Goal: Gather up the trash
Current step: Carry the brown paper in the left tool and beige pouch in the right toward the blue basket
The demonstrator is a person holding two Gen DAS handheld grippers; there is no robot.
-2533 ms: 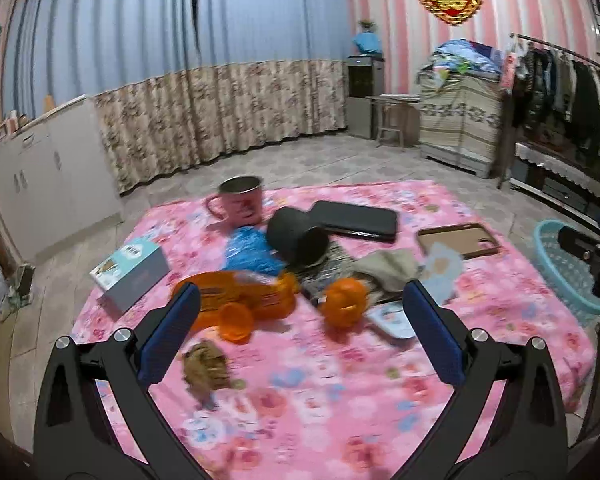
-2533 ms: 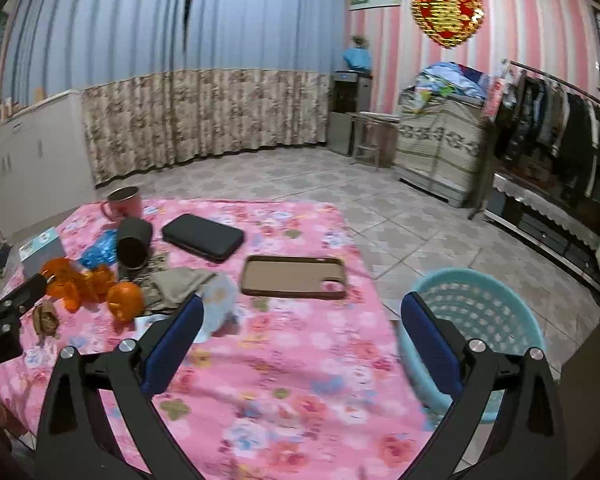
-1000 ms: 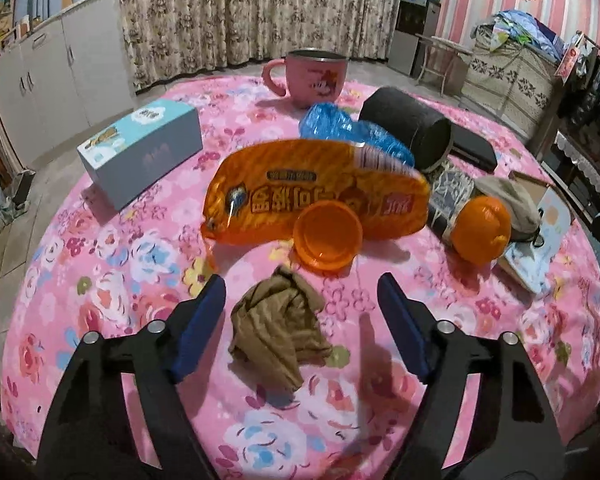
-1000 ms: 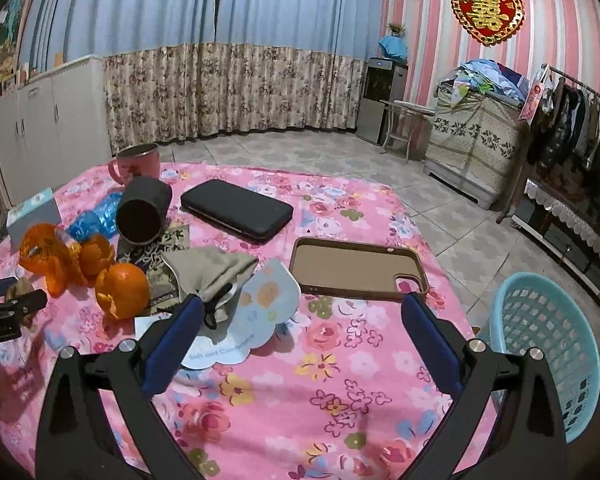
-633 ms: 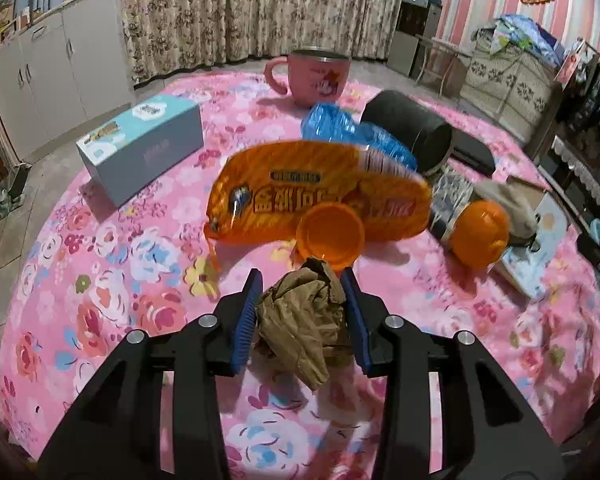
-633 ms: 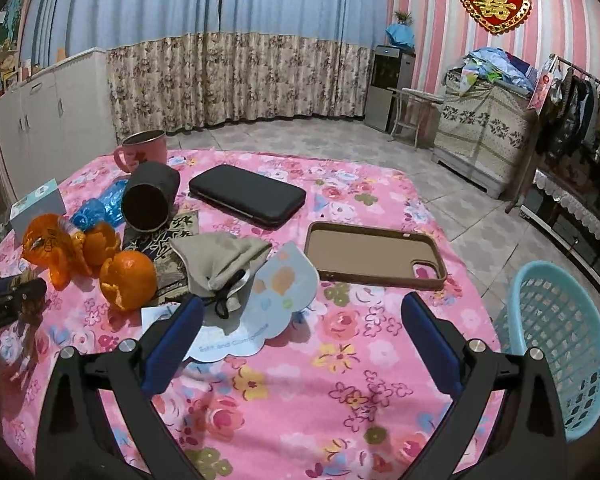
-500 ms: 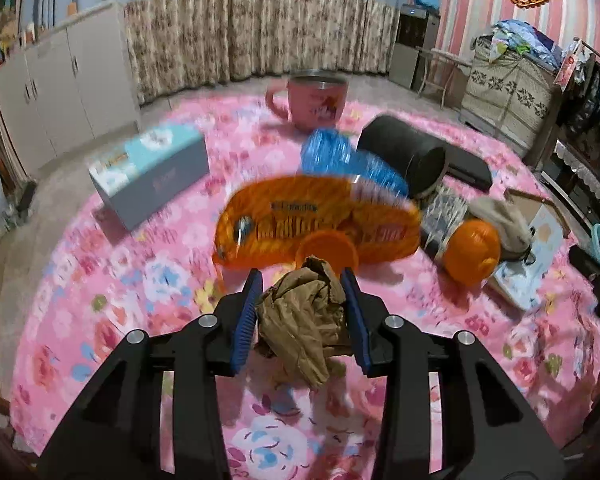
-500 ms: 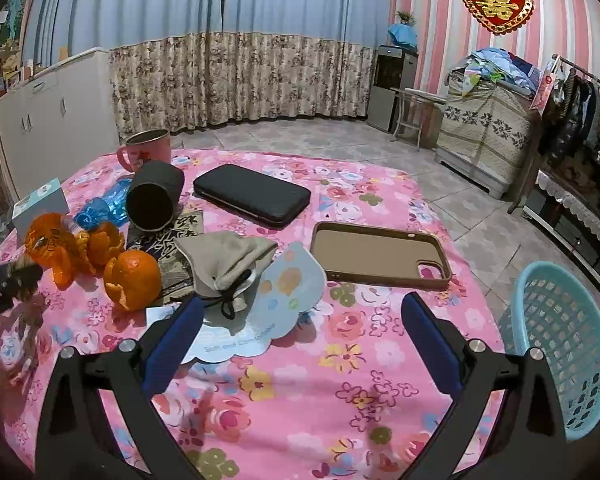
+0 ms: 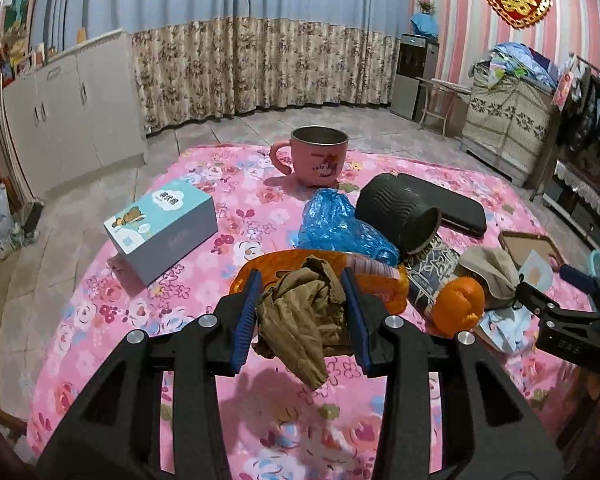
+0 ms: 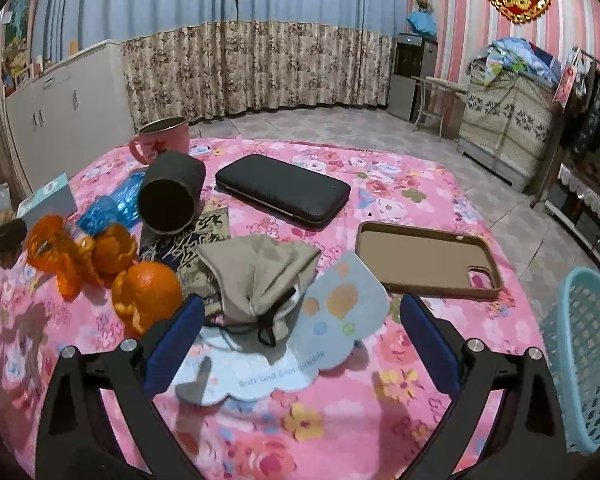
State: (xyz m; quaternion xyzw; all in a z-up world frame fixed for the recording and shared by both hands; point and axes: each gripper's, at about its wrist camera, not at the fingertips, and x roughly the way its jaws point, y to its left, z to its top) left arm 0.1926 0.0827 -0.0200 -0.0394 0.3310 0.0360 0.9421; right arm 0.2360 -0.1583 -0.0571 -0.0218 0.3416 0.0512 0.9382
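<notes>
1. Since the earlier frames your left gripper (image 9: 300, 312) has closed on the brown paper wad (image 9: 300, 320) and lifted it off the pink floral cloth (image 9: 100, 320); the wad's shadow shows on the cloth below it. Right gripper (image 10: 300, 344) moved in over the cloud-shaped card (image 10: 300, 344).
2. Claw state: L pads pinching the wad from both sides, tail of it hanging free below. R jaws spread wide, nothing between the pads.
3. Step, my read: pick done on 1st trash item, transport pending. Wad sits just in front of the orange snack wrapper (image 9: 380, 280), clear of it.
4. Next move calls for: carry the wad rightward past the orange peel (image 9: 458, 304) to the teal basket (image 10: 588, 360), which stands off the cloth's right edge beyond the phone case (image 10: 424, 260). Keep the squeeze on, paper's springy. R is free, probably for peel or wrapper.
5. Other likely trash near the wrapper: blue plastic bag (image 9: 340, 228) just behind it.
6. Writing: card reads approx "Soft and Comfortable". Wrapper print not readable. Tissue box (image 9: 164, 228) has a cloud label, chars too small. Mug (image 9: 318, 156) has a cartoon, no text legible.
</notes>
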